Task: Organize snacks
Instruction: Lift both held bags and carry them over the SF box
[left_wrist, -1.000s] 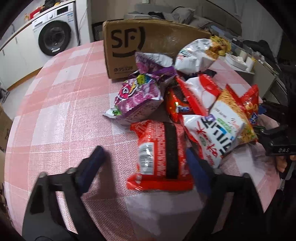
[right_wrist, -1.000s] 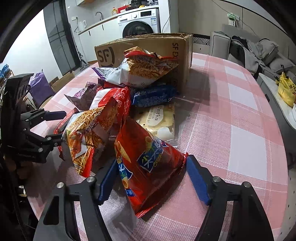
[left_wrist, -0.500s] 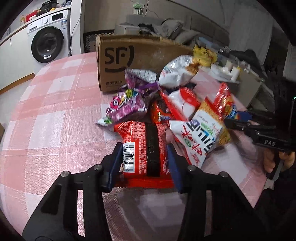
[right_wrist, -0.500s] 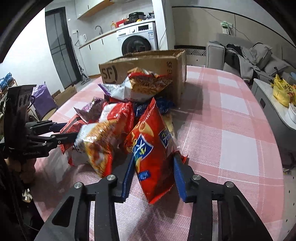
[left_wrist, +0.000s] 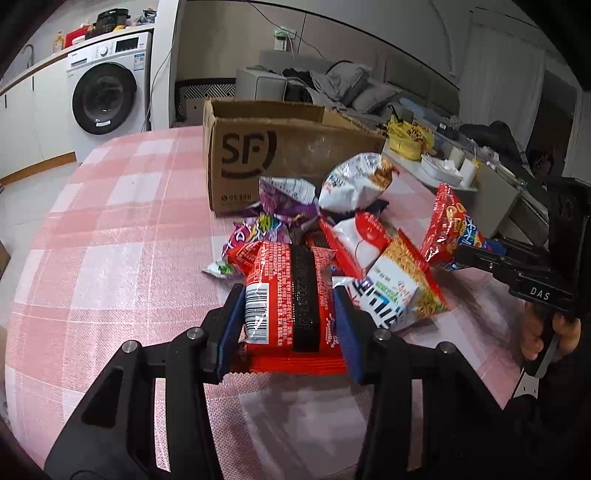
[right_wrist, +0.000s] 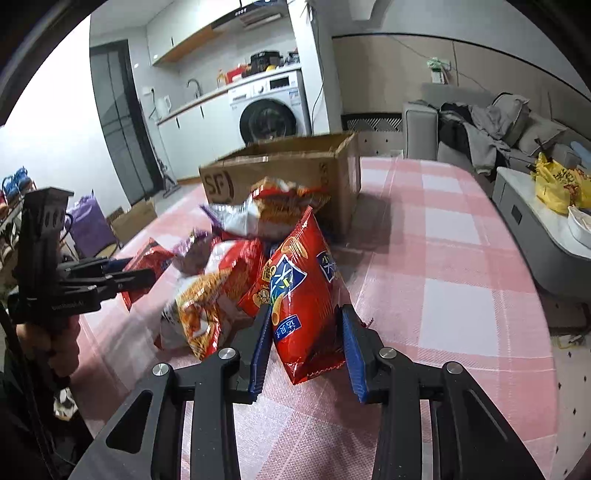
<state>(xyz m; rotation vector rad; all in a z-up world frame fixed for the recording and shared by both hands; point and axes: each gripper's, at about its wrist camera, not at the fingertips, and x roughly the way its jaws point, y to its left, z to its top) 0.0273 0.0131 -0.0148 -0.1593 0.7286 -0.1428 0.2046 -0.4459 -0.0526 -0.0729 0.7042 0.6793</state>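
White washing machine (left_wrist: 105, 98) under a counter (right_wrist: 207, 99); grey sofa (right_wrist: 517, 125) (strewn with clothes) by beige walls.

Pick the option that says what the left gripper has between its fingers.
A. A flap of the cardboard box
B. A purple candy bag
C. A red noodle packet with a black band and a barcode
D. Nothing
C: in the left wrist view the left gripper has its blue fingers pressed against both sides of the red noodle packet.

white front-loading washing machine (left_wrist: 107, 94) seen under counter | grey sofa (right_wrist: 517, 125) heaped with clothes | yellow plastic bag (right_wrist: 557, 184) set on side cabinet
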